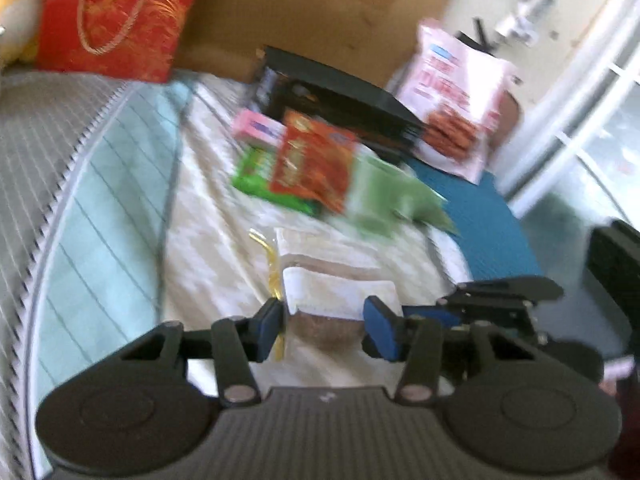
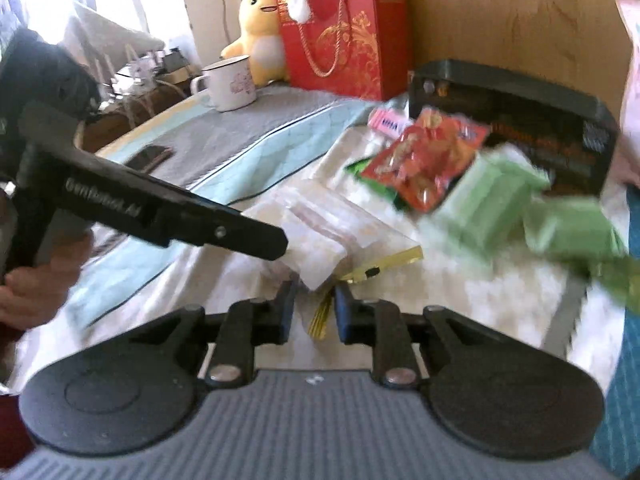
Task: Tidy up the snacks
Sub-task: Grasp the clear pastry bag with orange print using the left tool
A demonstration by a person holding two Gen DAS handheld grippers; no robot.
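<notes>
Both grippers at clear snack pack [image 1: 336, 276] on pale cloth. Left gripper [image 1: 326, 328] jaws straddle pack, contact unclear. Right gripper [image 2: 314, 312] jaws narrow around gold tie [image 2: 322, 314]. Step: grasping. Next: firm grip, lift.

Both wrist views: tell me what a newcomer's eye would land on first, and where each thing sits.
First the red gift bag standing at the back of the bed against the wooden board, with a yellow plush toy and a white mug to its left. Next the bright heap mid-bed: a red snack packet lying over green packets, in front of a black box. Nearest, a clear bag with a white label lies between the left tool's blue pads.
</notes>
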